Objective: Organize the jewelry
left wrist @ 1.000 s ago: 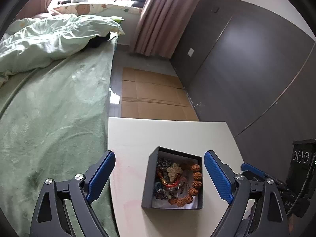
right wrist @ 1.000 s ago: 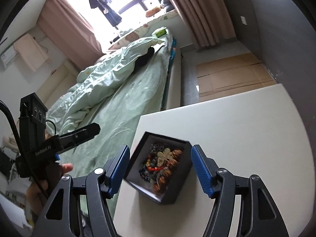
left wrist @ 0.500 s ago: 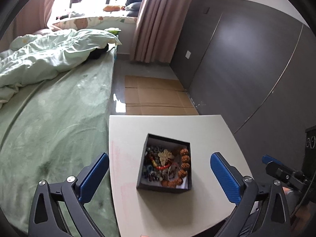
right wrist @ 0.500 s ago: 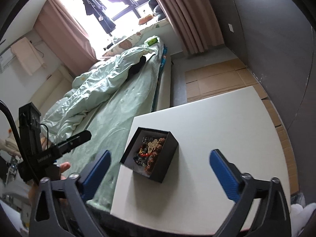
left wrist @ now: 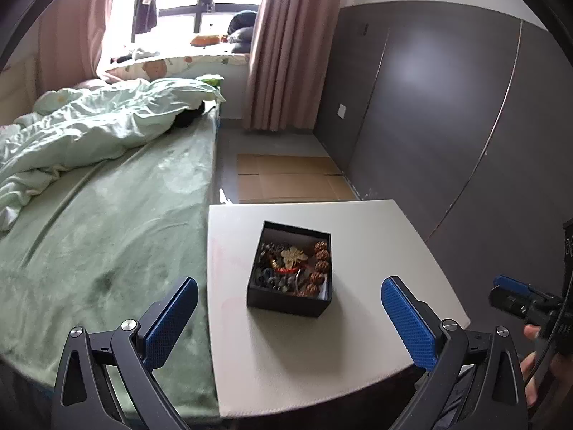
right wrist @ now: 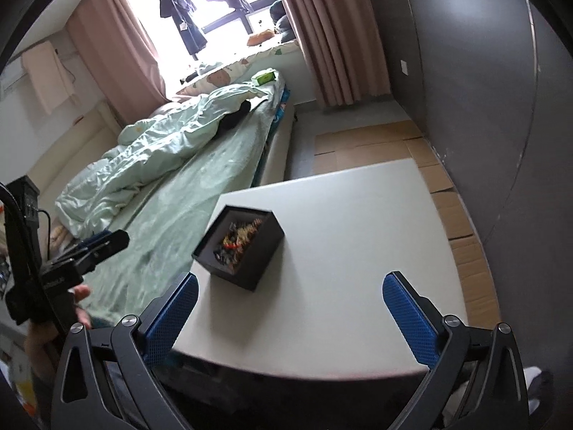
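A black open box [left wrist: 290, 271] full of mixed jewelry [left wrist: 293, 267] sits on a white table [left wrist: 358, 236]: brown beads, a gold brooch, a red strand. In the right wrist view the same box [right wrist: 247, 251] stands near the table's left edge. My left gripper [left wrist: 288, 306] is open, its blue pads wide apart, pulled back above the table's near part with nothing between them. My right gripper [right wrist: 290, 304] is open too, empty, over the table's near edge. The other gripper shows at each view's side, held in a hand.
A bed with a green cover [left wrist: 107, 236] and rumpled duvet [left wrist: 89, 132] runs along the table's left side. Flattened cardboard [left wrist: 286, 179] lies on the floor beyond the table. Dark wall panels [left wrist: 447, 125] stand at the right. Pink curtains [left wrist: 286, 46] frame the window.
Both grippers have drawn back and up from the box, so it looks smaller and farther. Both pairs of jaws have spread wider, the right more so. The box has stayed on the table.
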`<action>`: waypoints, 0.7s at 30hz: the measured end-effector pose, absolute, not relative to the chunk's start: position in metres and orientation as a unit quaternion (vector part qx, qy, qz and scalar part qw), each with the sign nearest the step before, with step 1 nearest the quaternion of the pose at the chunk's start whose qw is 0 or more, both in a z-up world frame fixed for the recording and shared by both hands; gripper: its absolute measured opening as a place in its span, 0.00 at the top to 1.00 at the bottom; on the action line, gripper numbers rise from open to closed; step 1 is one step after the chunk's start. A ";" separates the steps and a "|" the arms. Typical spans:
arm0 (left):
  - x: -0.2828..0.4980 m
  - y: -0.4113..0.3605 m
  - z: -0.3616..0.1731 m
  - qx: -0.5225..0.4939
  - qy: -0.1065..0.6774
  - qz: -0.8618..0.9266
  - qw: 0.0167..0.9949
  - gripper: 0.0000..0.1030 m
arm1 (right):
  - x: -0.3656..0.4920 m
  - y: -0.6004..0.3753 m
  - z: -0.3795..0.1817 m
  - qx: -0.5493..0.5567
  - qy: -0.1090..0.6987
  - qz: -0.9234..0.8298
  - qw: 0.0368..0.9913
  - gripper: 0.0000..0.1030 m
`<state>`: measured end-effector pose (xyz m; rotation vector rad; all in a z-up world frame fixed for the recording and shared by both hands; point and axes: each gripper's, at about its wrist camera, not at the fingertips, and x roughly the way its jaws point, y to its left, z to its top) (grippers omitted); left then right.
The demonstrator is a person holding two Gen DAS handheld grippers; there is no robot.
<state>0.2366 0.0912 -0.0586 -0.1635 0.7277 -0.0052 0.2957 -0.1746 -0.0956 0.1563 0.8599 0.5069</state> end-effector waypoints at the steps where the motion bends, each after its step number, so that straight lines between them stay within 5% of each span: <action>1: 0.230 0.091 -0.058 -0.079 0.352 0.000 0.933 0.01 | 0.292 -0.179 -0.095 0.082 0.415 0.241 0.873 0.00; 21: 0.115 0.086 -0.063 -0.045 0.327 0.031 0.944 0.01 | 0.203 -0.175 -0.084 0.046 0.367 0.252 0.895 0.00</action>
